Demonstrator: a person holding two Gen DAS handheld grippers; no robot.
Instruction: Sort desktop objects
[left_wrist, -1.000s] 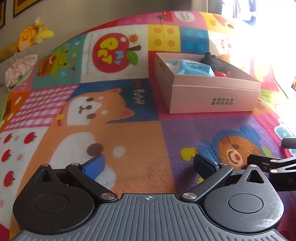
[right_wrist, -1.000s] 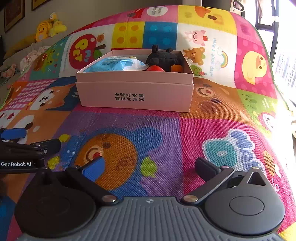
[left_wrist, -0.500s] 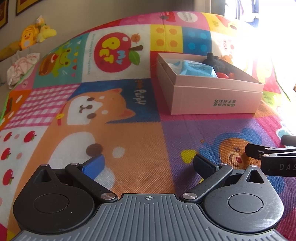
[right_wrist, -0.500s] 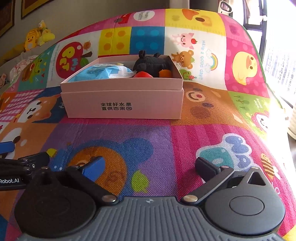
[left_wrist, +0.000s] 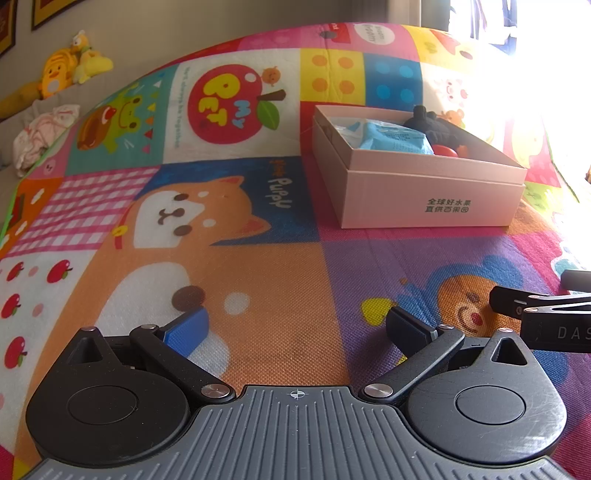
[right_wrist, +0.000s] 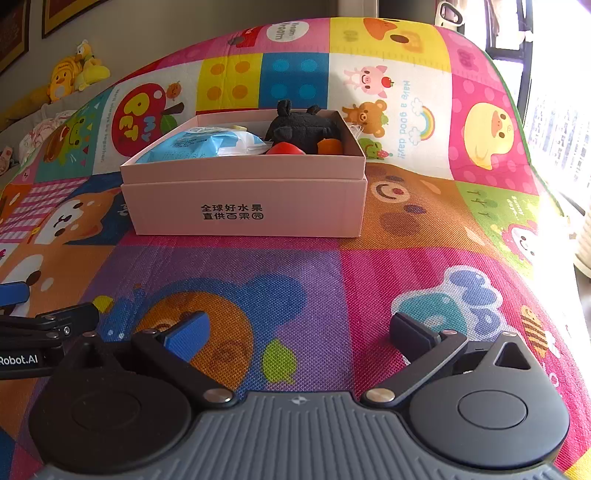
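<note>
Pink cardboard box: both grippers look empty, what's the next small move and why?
Probably a pull-back to rest. The pink cardboard box already holds the blue wipes packet, black plush toy, red object and orange object. No loose item shows on the colourful cartoon play mat, and the left gripper and right gripper are open and empty.

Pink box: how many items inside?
4 visible in the pink box: blue packet left, black plush back right, red item and orange item in front. More may be hidden.
</note>
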